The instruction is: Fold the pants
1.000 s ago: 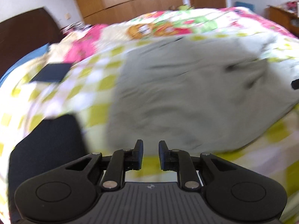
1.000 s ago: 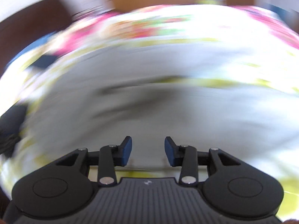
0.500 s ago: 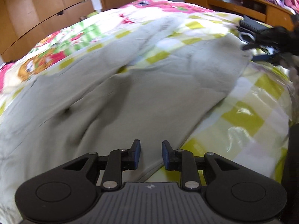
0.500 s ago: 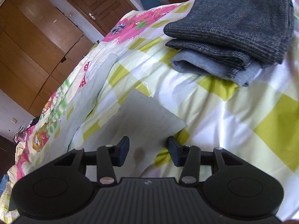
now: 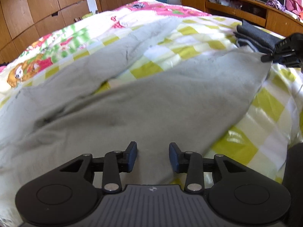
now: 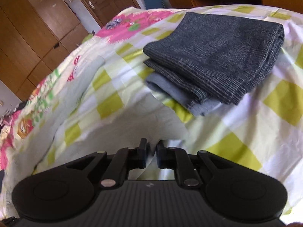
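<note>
Grey pants [image 5: 151,98] on checked bedspread [image 6: 255,132], right claw [image 6: 151,156] closing on hem (nipping it), left claw [image 5: 152,156] opening, empty.

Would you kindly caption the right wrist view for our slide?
Right hand-held gripper closing on a grey pants leg end beside folded dark clothes on the checked bedspread.

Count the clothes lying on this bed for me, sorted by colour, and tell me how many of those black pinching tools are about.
Light grey pants, spread out: 1
Dark grey folded garment, folded stack: 1
Lighter blue-grey folded garment beneath it: 1
Black grippers: 2, the left gripper and the right gripper
Total: 3 garments on the checked bedspread, 2 grippers, 5 things.
</note>
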`<state>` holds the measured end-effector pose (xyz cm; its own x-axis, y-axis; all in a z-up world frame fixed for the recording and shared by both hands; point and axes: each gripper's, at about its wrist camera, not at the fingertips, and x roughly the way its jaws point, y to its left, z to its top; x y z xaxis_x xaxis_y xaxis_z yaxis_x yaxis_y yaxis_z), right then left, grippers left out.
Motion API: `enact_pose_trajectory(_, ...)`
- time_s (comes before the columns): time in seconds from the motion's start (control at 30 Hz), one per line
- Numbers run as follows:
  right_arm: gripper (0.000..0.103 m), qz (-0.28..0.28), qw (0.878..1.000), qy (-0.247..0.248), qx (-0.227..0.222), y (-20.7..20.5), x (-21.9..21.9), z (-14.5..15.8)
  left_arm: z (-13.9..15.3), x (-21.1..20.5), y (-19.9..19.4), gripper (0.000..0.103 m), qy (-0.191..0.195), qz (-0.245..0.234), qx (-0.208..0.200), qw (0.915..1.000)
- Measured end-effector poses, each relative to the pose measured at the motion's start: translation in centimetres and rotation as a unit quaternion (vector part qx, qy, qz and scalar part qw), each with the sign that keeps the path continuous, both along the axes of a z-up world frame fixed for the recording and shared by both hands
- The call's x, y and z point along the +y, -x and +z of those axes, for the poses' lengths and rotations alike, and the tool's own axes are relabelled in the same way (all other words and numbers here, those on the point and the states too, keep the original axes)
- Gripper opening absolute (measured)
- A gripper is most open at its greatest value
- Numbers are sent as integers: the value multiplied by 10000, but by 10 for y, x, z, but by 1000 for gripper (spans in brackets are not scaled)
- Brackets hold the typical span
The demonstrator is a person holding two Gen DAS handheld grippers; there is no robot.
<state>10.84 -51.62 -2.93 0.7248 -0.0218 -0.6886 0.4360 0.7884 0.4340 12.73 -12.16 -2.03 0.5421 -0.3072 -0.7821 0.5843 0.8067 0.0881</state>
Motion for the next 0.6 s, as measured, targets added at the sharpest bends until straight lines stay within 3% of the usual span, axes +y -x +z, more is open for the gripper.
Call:
enact_pose_trajectory(0.07, 32, -57, 9999, 158, -14, 8, 3, 6, 1, 11, 4, 51, -61, 79, -40, 9999)
enact_pose_trajectory(0.13, 42, -282, 9981, 539, -38, 15, 6, 18, 5, 29, 7, 52, -64, 179, -63, 9998)
enact_pose_trajectory(0.27, 42, -212, 9921, 1213, -242, 17, 29, 48, 3, 74, 12, 55, -314, 496, -53, 9983)
enact_pose_trajectory(0.4, 42, 910, 9849, 1396, -479, -22, 87, 69, 8, 117, 13, 55, -403, 776, -105, 9961)
enact_pose_trajectory(0.47, 42, 1692, 9736, 1442, -527, -59, 126, 74, 19, 137, 8, 55, -434, 809, -311, 9953)
enact_pose_trajectory(0.53, 43, 2517, 9542, 1527, -529, -102, 170, 76, 31, 157, -5, 56, -525, 854, -626, 9930)
enact_pose_trajectory(0.6, 44, 3289, 9272, 1716, -511, -147, 216, 75, 40, 180, -28, 65, -665, 958, -908, 9890)
